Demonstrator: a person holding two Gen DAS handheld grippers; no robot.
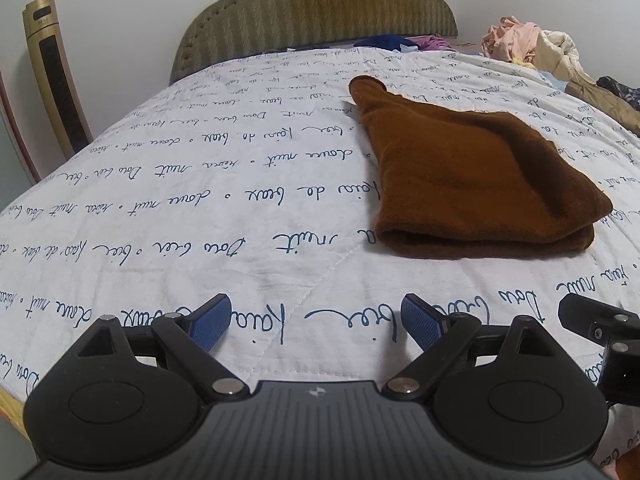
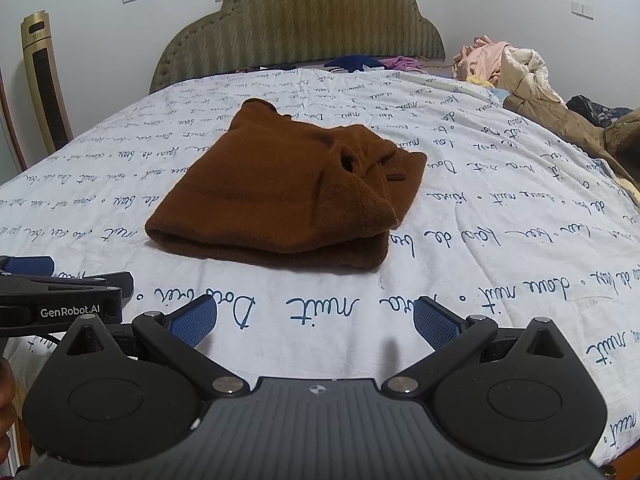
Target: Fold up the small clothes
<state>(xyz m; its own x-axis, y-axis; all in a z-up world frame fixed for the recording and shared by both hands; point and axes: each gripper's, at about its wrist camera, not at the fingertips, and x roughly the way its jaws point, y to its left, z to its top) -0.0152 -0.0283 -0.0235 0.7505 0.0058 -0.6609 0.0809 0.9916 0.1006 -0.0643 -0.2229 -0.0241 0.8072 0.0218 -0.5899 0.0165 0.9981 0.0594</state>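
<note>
A brown knit garment (image 1: 472,184) lies folded in a thick bundle on the white quilt with blue script (image 1: 200,208). In the right wrist view the garment (image 2: 288,200) sits straight ahead, with a sleeve lying on top. My left gripper (image 1: 316,322) is open and empty, hovering over the quilt near the bed's front edge, to the left of the garment. My right gripper (image 2: 316,320) is open and empty, just in front of the garment. The left gripper also shows at the left edge of the right wrist view (image 2: 60,292).
A pile of loose clothes (image 2: 520,68) lies at the bed's far right. More garments (image 2: 368,62) lie by the padded headboard (image 2: 296,20). A gold tower appliance (image 2: 40,80) stands left of the bed.
</note>
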